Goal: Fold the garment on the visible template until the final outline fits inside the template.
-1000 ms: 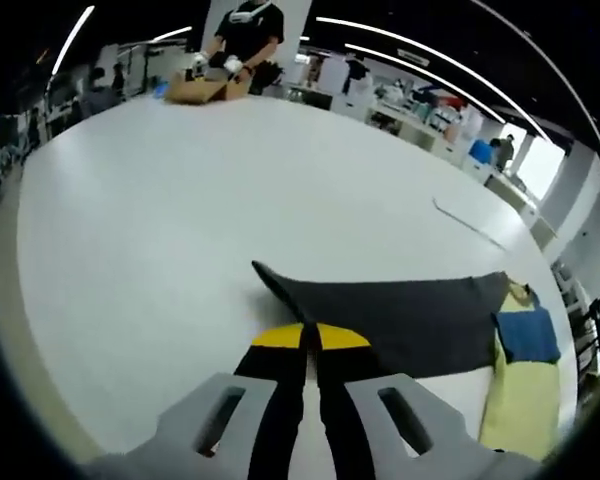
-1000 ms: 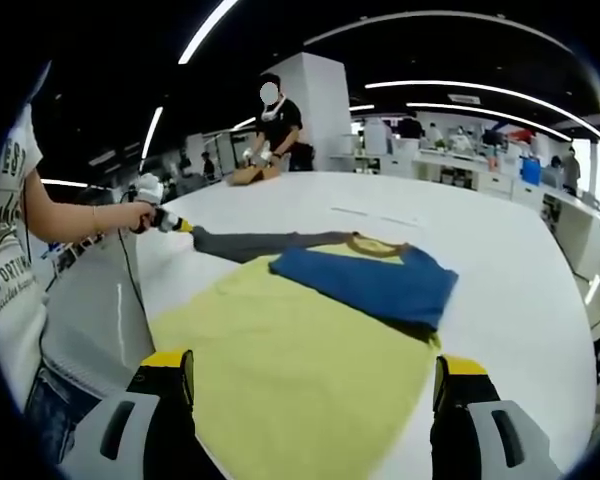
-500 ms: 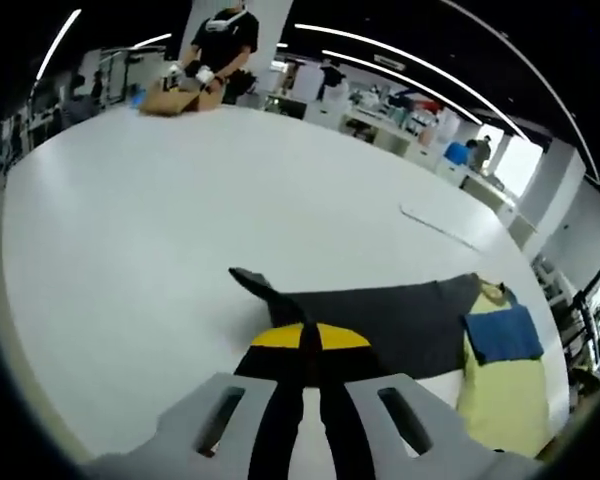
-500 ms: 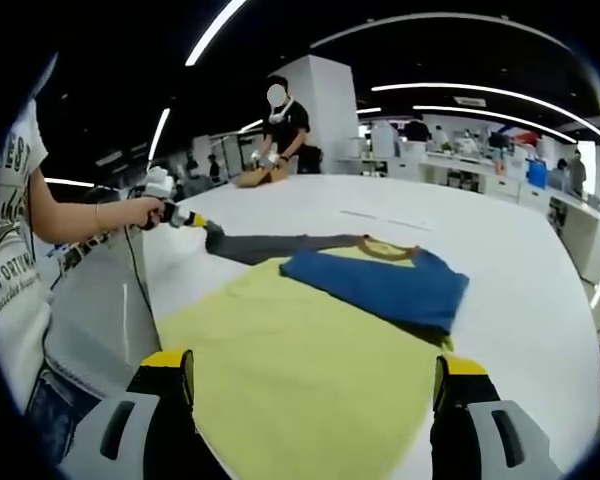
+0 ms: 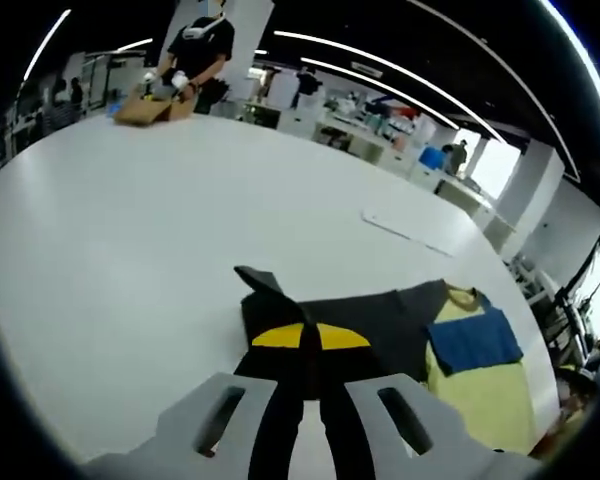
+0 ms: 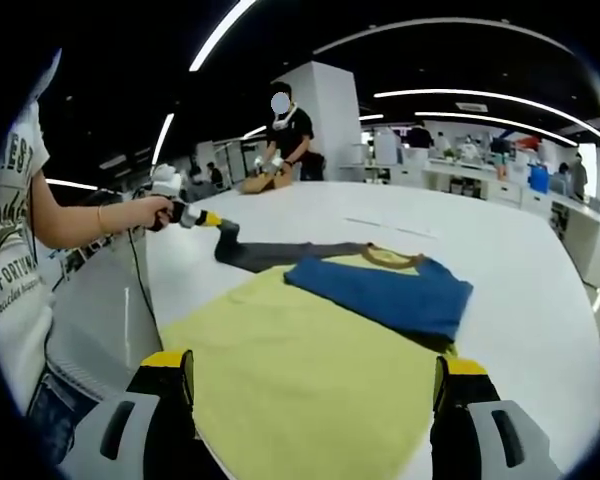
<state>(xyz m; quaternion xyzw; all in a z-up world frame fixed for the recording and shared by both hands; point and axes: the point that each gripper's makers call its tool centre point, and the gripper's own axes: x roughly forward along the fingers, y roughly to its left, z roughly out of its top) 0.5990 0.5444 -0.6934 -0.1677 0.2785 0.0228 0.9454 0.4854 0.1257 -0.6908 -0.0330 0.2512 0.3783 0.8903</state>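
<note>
While spread across the broad white table (image 6: pixel 500 250), lay as a pale yellow cotton garment (image 6: pixel 310 370) with one blue sleeve (image 6: pixel 380 290) folded over its chest and one dark grey sleeve (image 6: pixel 280 254) stretched out sideways. Rested flat for the most part, with the yellow body nearest the right gripper (image 6: pixel 312 385), whose yellow-tipped black jaws stood wide apart on either side of the hem, touching nothing. Pinched the cuff end of the grey sleeve (image 5: pixel 350 325) between the pressed-together jaws of the left gripper (image 5: pixel 311 338), the cuff crumpled and lifted off the table. Seen from the right gripper view, held that left gripper (image 6: pixel 202 218) in a hand (image 6: pixel 158 210) at the table's edge. Stood at the far side, another person in black (image 5: pixel 196 50), over a brown item (image 5: pixel 145 108).
</note>
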